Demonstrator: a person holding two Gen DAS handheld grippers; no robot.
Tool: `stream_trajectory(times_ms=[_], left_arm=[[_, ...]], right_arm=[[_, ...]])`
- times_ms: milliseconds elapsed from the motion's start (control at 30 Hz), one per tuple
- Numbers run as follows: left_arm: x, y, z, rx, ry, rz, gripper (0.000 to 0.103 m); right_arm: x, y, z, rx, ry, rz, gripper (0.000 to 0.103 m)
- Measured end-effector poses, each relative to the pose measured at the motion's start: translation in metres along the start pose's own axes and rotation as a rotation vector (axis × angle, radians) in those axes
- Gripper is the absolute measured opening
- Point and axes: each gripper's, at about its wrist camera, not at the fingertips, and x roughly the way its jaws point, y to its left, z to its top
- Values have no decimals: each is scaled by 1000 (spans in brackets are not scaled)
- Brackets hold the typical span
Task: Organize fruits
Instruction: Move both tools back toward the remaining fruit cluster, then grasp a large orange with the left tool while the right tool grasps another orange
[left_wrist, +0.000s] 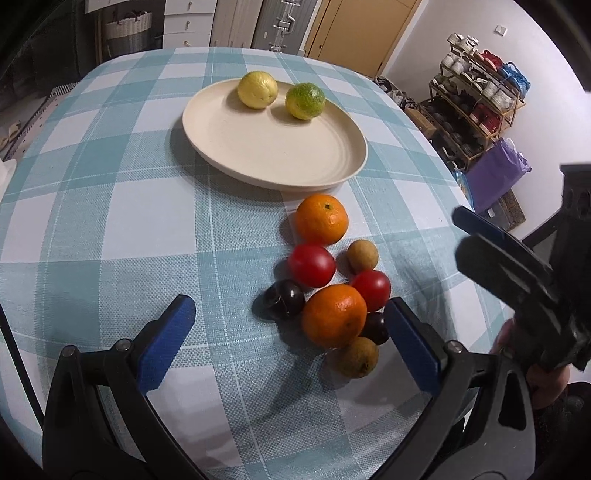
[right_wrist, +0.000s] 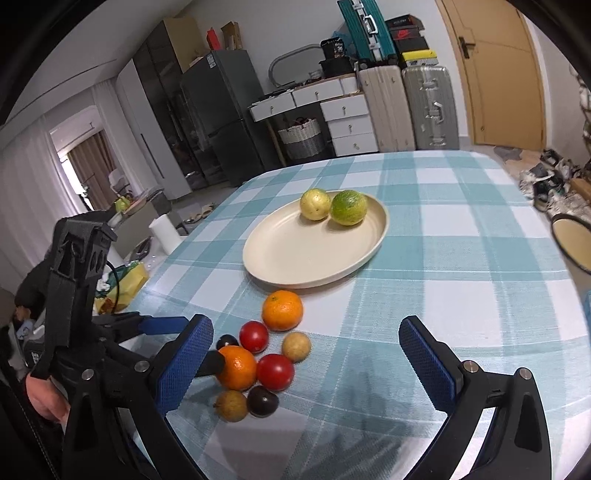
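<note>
Your left gripper (left_wrist: 291, 336) and right gripper (right_wrist: 306, 354) are both wide and empty; next, close on the near orange (left_wrist: 334, 315) for the plate (left_wrist: 229, 147).

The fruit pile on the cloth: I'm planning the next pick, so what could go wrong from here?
1. The near orange touches a red tomato and a dark plum; grabbing it may send them rolling.
2. The left gripper and right gripper, both open, flank one pile and could collide.
</note>
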Motion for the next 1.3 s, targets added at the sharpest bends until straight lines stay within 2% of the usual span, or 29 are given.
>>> stream_trajectory(times_ms=[333,433,733,1100,1300], left_arm=[[-1,20,1,-33,1,-18,101],[-3,24,3,-39,0,-29,101],[-2,26,3,-38,8,-53,101],[-4,24,0,-42,14,-76,101],[-6,22,-2,-61,31,-105,101]], right_arm=[[48,-1,10,28,88,70,103],[61,0,11,32,112,82,99],[81,2,14,38,159,88,78],[96,8,11,10,212,70,43],[94,3,9,41,203,82,39]])
